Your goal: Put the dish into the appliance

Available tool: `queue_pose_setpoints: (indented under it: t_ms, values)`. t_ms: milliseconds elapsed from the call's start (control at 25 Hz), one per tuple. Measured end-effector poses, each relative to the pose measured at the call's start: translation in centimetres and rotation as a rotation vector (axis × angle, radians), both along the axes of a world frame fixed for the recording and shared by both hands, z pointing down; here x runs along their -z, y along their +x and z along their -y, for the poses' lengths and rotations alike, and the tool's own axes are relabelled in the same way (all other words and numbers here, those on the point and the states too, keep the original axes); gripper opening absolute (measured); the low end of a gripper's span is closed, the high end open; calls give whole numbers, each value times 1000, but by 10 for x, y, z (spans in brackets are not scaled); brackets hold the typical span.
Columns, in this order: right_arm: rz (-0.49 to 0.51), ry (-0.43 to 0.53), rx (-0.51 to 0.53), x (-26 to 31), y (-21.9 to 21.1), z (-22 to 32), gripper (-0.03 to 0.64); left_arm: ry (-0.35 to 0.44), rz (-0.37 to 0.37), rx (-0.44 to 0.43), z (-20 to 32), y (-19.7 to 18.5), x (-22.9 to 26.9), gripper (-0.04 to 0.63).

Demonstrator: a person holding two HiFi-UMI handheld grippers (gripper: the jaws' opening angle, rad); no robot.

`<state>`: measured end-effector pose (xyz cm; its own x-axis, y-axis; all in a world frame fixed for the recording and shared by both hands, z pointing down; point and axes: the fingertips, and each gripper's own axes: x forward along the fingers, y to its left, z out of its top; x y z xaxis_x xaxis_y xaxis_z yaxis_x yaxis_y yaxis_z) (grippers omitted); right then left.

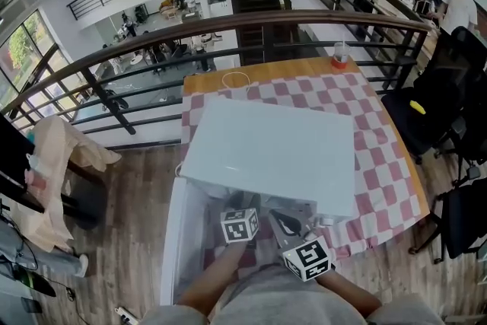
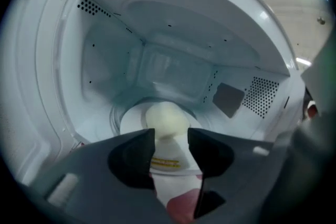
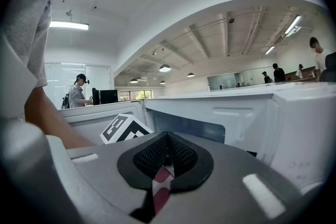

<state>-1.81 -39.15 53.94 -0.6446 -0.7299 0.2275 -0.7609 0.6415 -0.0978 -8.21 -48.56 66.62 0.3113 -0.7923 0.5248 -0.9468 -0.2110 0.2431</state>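
Observation:
A white microwave (image 1: 274,148) stands on the red-and-white checked tablecloth (image 1: 380,156), its door (image 1: 179,240) swung open to the left. In the left gripper view the dish (image 2: 165,117), a white plate with a pale rounded piece of food, sits on the turntable inside the cavity. My left gripper (image 2: 171,136) is at the opening just in front of the dish. Its jaws stand partly apart, and the pads press on nothing that I can see. My right gripper (image 3: 165,139) hangs shut and empty beside the microwave's front, right of the left gripper's marker cube (image 1: 240,224).
A cup with a red base (image 1: 340,55) and a white cable (image 1: 236,78) lie at the table's far edge by the railing (image 1: 228,23). Black chairs (image 1: 434,110) crowd the table's right side. Several people stand far off at the back right.

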Motion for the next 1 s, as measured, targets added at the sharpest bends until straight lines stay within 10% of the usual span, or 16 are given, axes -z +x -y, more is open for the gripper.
queue_pose_setpoints:
  t_ms: [440,1000]
  values:
    - [-10,18,-47,11,22,-21,-2,-4,-13,-14,9,2,9,213]
    - [6,33,-63,13,50,-75,-2,147,-11,41,-120,-10,65,188]
